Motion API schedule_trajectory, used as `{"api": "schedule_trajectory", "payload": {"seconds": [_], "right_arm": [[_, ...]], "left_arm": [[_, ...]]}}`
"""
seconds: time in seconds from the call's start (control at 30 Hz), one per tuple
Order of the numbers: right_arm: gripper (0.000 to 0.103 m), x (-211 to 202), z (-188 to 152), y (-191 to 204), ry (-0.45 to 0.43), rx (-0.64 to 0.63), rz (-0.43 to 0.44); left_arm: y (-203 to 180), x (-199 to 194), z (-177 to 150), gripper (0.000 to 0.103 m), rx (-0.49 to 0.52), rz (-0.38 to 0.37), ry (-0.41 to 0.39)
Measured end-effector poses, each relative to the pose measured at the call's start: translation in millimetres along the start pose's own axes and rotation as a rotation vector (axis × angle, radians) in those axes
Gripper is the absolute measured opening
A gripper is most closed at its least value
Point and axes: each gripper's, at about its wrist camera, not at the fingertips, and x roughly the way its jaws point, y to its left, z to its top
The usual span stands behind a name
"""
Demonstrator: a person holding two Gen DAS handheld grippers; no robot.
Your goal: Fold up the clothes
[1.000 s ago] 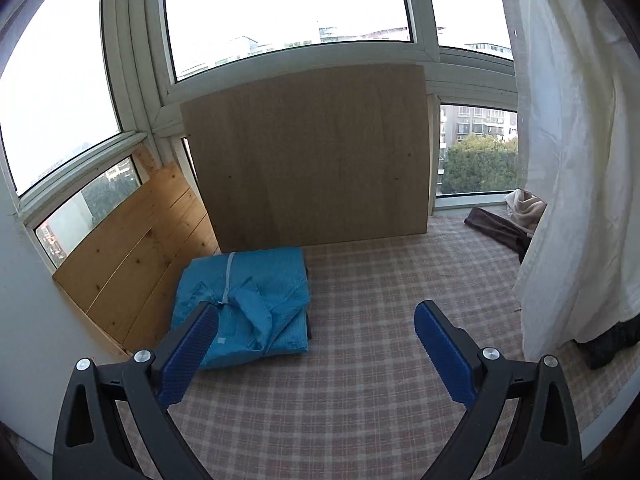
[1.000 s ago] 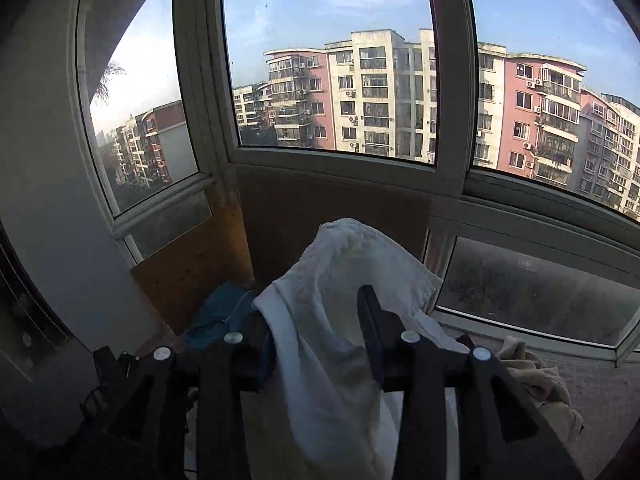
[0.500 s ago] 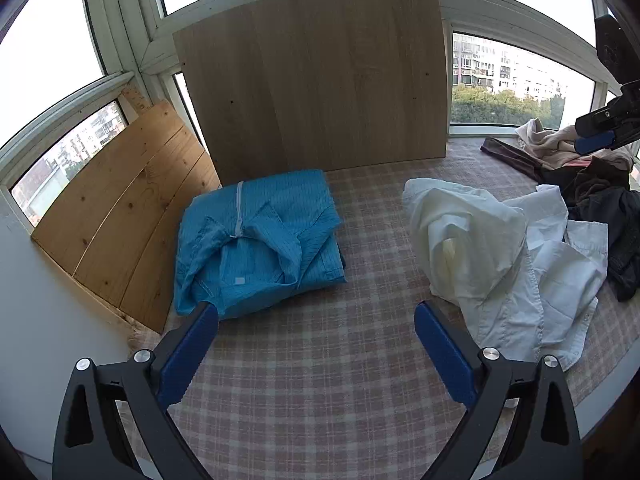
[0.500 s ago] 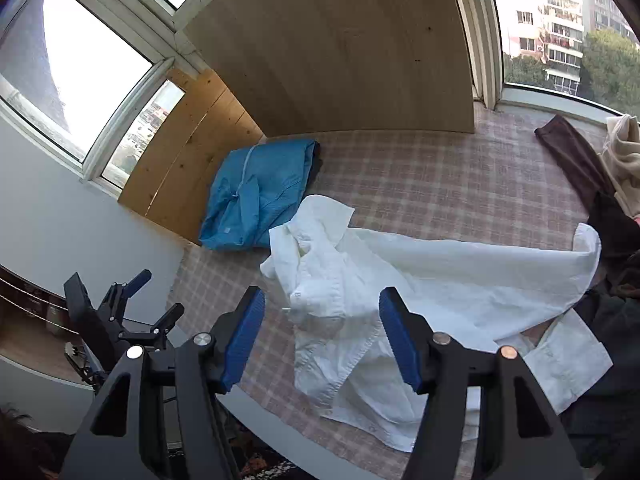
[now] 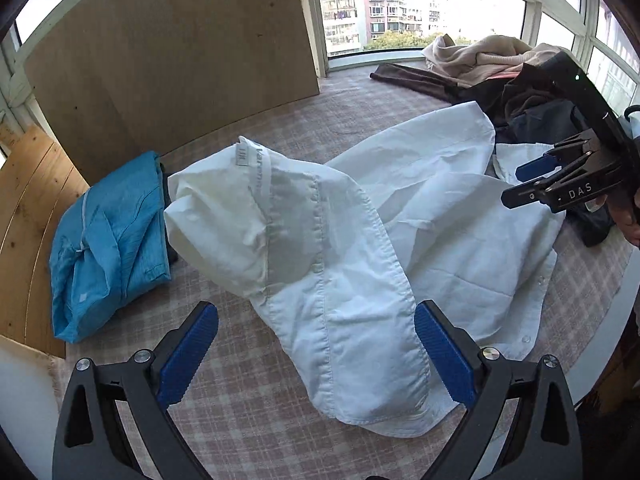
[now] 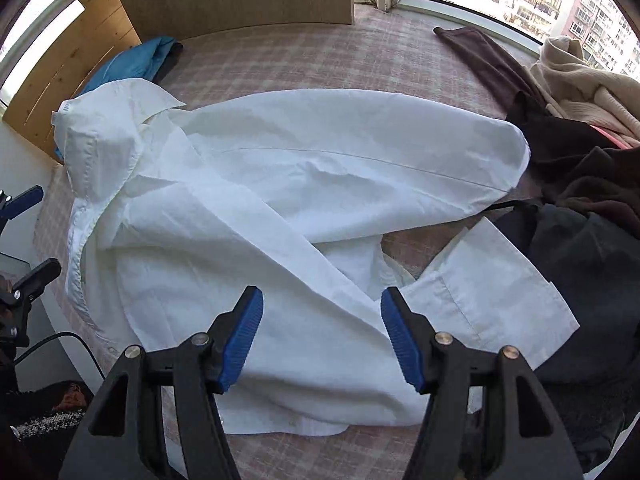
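While both pairs of blue-padded jaws stand spread wide and empty, the left gripper (image 5: 316,352) hangs just above the near hem end of the crumpled white cotton shirt (image 5: 360,248), and the right gripper (image 6: 322,336) hovers over the shirt's lower body, beside a loose sleeve cuff (image 6: 488,288). From either gripper the shirt runs away across the pink checked cloth surface (image 6: 312,56), with its long axis from the labelled collar (image 5: 248,160) at the far left to the tail near the right; the left gripper looks nearer the collar end. How the layers lie under the humped collar is hidden, and one sleeve cannot be traced. Well left sits a folded blue garment (image 5: 108,248); a dark and beige clothes heap (image 6: 580,128) touches the shirt's right edge, partly cut off.
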Motion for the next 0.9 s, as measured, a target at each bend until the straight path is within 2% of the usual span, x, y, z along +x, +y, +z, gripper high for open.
{"api": "schedule_trajectory", "payload": {"seconds": [0.07,0.13,0.17,0.2,0.23,0.27,0.33,0.37,0.4,0.47,0.53,0.63,0.67,0.73,0.77,0.83,0.87,0.9], "right_arm": [[0.061,3.0,1.5,0.0,-0.010,-0.049,0.002],[0.061,11.0,2.3,4.5,-0.002,-0.109,-0.008],[0.061,16.5,2.1,6.9,0.006,-0.136,-0.015],[0.061,22.1,1.9,9.3,0.015,-0.162,-0.022],[0.061,25.4,0.4,9.9,0.019,-0.170,-0.016],[0.059,28.1,-1.5,10.1,0.022,-0.173,-0.007],[0.036,28.6,-4.6,9.0,0.026,-0.170,0.003],[0.015,25.1,-5.7,7.5,0.028,-0.162,0.003],[0.010,21.6,-6.9,6.0,0.029,-0.153,0.002],[0.007,8.4,-10.0,2.3,0.016,-0.135,0.014],[0.006,-14.4,-14.3,-2.4,-0.020,-0.114,0.048],[0.006,-49.1,-28.1,-3.5,-0.059,-0.115,0.074],[0.006,-49.7,-36.5,1.0,-0.021,-0.135,0.084],[0.007,-45.5,-55.3,12.4,0.082,-0.184,0.107],[0.009,-41.6,-61.1,16.9,0.112,-0.215,0.067],[0.019,-32.8,-70.9,25.1,0.162,-0.280,-0.043],[0.027,-32.5,-69.2,25.1,0.160,-0.280,-0.086],[0.033,-37.2,-60.6,24.0,0.129,-0.260,-0.092]], "left_arm": [[-17.7,21.5,4.7,0.098,0.072,0.073,0.039],[-21.1,35.7,5.7,0.084,0.080,0.047,0.062],[-17.2,41.2,5.7,0.066,0.055,0.022,0.086],[-12.4,45.5,5.4,0.055,0.029,-0.002,0.107],[-2.0,43.2,3.3,0.053,-0.007,-0.019,0.107],[8.3,40.9,1.2,0.045,-0.044,-0.036,0.106],[28.9,36.3,-3.0,0.030,-0.116,-0.071,0.106],[39.6,33.4,-5.5,0.016,-0.151,-0.080,0.105],[52.1,26.9,-10.5,0.015,-0.174,-0.045,0.102],[77.5,13.5,-21.0,0.015,-0.223,0.024,0.095],[106.8,-4.2,-36.7,0.015,-0.296,0.063,0.079],[143.7,-20.9,-70.0,0.014,-0.380,0.188,0.100],[152.7,-22.9,-85.2,0.014,-0.406,0.212,0.116],[162.8,-24.1,-103.9,0.021,-0.431,0.229,0.145],[166.4,-24.4,-110.6,0.029,-0.436,0.229,0.157],[173.1,-25.2,-122.3,0.032,-0.444,0.228,0.177],[173.4,-25.3,-118.1,0.035,-0.429,0.221,0.166],[173.6,-25.6,-113.7,0.042,-0.415,0.213,0.153]]}}
